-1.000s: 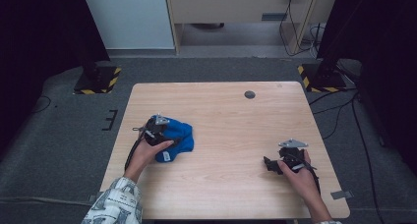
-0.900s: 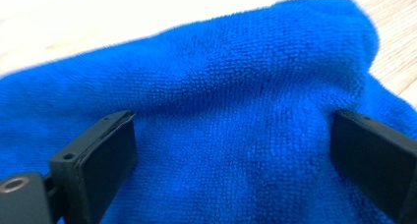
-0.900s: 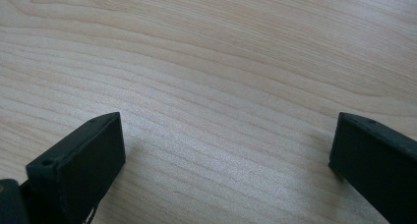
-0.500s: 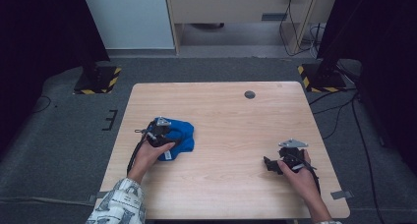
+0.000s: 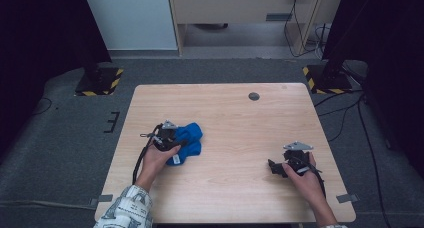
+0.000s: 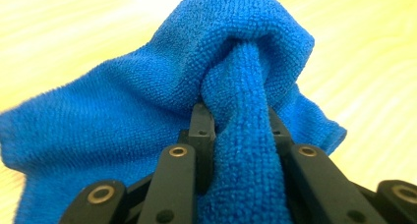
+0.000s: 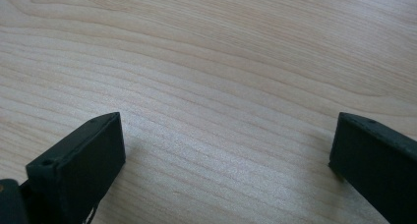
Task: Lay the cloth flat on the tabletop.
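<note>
Blue cloth bunched on the left half of the wooden table, toward the near-left edge. Left gripper at the cloth's left side, hand wrapped around its body. Jaws just closing, now pinched on a raised fold of the cloth, the fold squeezed into a thick ridge between the 2 black jaws, the rest draped loosely to both sides. Right gripper well apart, low over the near-right part of the table. Its 2 jaws spread wide, holding nothing, bare wood between them. Small dark round disc near the far edge.
</note>
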`<state>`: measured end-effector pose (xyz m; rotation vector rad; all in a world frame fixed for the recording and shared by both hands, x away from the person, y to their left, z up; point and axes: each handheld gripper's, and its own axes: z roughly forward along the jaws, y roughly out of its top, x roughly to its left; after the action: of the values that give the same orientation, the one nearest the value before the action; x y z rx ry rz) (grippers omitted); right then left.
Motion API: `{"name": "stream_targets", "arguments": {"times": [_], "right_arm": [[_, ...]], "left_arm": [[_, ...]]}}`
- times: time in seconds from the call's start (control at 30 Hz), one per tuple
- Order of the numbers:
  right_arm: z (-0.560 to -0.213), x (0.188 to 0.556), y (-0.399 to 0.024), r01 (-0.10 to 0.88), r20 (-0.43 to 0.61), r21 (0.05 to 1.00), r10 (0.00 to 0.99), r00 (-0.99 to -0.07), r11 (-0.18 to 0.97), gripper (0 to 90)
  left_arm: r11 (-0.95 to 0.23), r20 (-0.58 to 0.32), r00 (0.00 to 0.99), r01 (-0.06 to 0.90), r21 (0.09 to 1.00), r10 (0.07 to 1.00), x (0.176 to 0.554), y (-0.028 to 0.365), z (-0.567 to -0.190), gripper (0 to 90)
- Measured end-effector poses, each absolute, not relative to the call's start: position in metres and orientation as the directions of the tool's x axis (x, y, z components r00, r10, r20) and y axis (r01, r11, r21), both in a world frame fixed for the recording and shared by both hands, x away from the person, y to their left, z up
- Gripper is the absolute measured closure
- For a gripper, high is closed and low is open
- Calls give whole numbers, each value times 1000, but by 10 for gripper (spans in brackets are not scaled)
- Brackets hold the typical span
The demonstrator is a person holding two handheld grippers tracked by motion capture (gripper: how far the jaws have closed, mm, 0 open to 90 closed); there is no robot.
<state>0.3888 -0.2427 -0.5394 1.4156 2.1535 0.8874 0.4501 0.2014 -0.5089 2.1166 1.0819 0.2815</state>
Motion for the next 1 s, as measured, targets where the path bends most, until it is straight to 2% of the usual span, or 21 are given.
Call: {"name": "stream_targets", "arguments": {"times": [0.27, 0.37, 1.0], "right_arm": [[-539, 389, -243, 654, 5, 702, 917, -398, 281, 5], [-539, 389, -243, 654, 4, 702, 917, -398, 281, 4], [-539, 389, -243, 654, 4, 703, 917, -398, 281, 4]], "left_arm": [[-416, -120, 690, 555, 720, 713, 442, 171, -496, 731], [-404, -143, 702, 550, 731, 698, 440, 160, -493, 731], [-516, -138, 835, 450, 729, 533, 422, 78, -503, 717]]}}
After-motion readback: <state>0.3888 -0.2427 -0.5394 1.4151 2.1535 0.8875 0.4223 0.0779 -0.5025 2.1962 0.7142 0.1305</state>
